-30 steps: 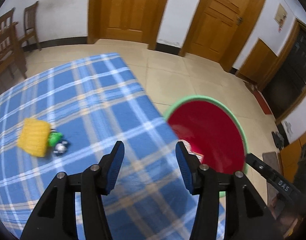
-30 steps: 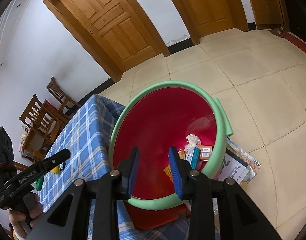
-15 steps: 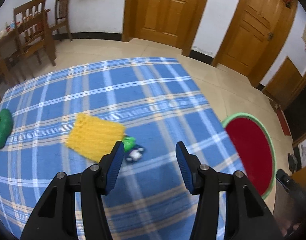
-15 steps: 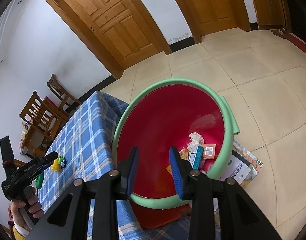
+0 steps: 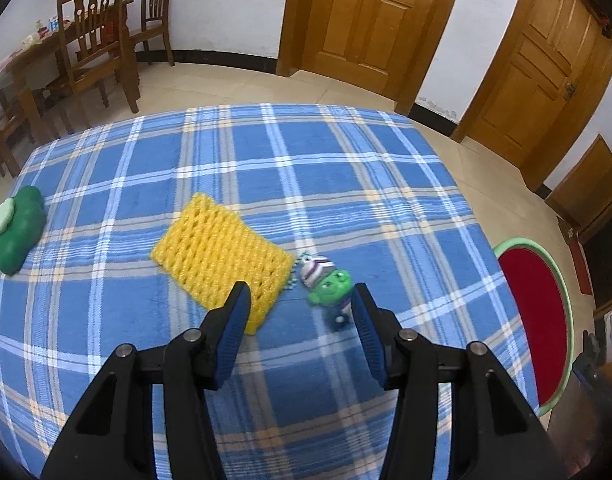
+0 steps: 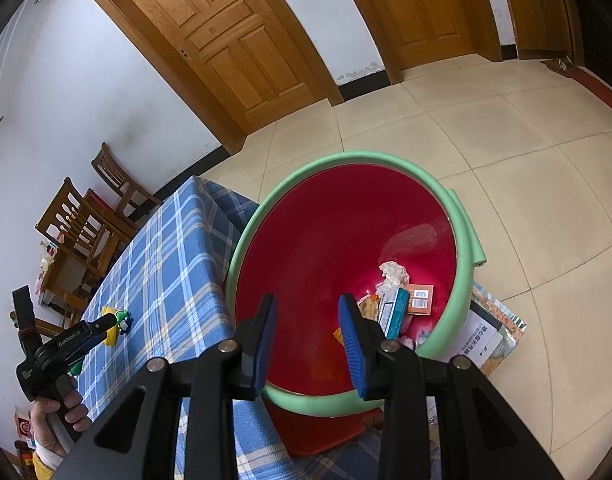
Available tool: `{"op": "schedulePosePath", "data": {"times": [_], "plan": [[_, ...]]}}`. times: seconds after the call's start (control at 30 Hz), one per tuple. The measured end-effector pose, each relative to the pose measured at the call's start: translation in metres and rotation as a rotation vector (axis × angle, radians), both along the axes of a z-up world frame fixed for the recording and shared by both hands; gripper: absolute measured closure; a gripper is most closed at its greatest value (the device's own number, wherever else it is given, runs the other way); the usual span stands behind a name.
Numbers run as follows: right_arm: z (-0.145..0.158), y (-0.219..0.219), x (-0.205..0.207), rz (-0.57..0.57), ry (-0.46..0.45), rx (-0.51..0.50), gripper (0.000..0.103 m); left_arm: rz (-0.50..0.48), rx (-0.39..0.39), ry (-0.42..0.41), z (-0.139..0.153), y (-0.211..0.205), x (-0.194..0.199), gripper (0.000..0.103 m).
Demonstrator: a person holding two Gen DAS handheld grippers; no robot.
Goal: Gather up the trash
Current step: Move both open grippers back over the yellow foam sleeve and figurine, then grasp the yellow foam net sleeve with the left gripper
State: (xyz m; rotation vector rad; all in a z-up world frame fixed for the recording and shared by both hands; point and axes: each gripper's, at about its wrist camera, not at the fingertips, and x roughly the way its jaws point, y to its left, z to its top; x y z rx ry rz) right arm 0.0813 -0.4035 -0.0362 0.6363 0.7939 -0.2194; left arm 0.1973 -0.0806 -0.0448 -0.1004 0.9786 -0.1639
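Observation:
A yellow foam net sleeve (image 5: 222,252) lies on the blue plaid table (image 5: 345,168), with a small green toy figure (image 5: 327,286) in a striped cap right beside it. My left gripper (image 5: 300,312) is open and empty, low over the cloth just in front of both. The red bin with a green rim (image 6: 345,240) stands off the table's right edge and holds several scraps (image 6: 401,300). It also shows in the left wrist view (image 5: 537,320). My right gripper (image 6: 306,320) is open and empty above the bin's mouth.
A green plush shape (image 5: 14,232) lies at the table's far left. Wooden chairs (image 5: 102,56) stand beyond the table by the wall. Wooden doors (image 5: 369,24) line the back wall. A flat printed box (image 6: 485,336) lies on the tiled floor by the bin.
My left gripper has swung left from the bin to the yellow sleeve and green toy, which now sit close before its fingers. My right gripper has stayed over the bin.

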Motion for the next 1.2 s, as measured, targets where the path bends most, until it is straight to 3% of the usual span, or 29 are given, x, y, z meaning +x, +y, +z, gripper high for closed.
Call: {"op": "schedulePosePath", "data": {"times": [0.1,0.27,0.43,0.7,1.07,1.13,1.2], "plan": [[-0.001,0.004,0.002,0.006,0.001,-0.002,0.068,0.012,-0.002,0.001,-0.001,0.007,-0.001,0.065],[0.002,0.011,0.005,0.021,-0.003,-0.008,0.068,0.027,0.004,0.000,-0.001,0.015,-0.002,0.072],[0.006,0.018,0.010,0.042,-0.007,-0.019,0.068,0.031,0.008,-0.003,-0.001,0.022,-0.003,0.092],[0.014,0.038,0.025,0.101,-0.015,-0.040,0.068,0.037,-0.021,-0.027,0.009,0.037,-0.014,0.097],[0.024,0.079,0.055,0.217,-0.026,-0.057,0.068,0.101,-0.064,-0.027,0.014,0.071,-0.023,0.094],[0.026,0.087,0.059,0.232,-0.030,-0.059,0.068,0.114,-0.082,-0.019,0.012,0.074,-0.019,0.070],[0.028,0.094,0.063,0.246,-0.031,-0.065,0.068,0.129,-0.092,-0.023,0.011,0.076,-0.012,0.058]]}}
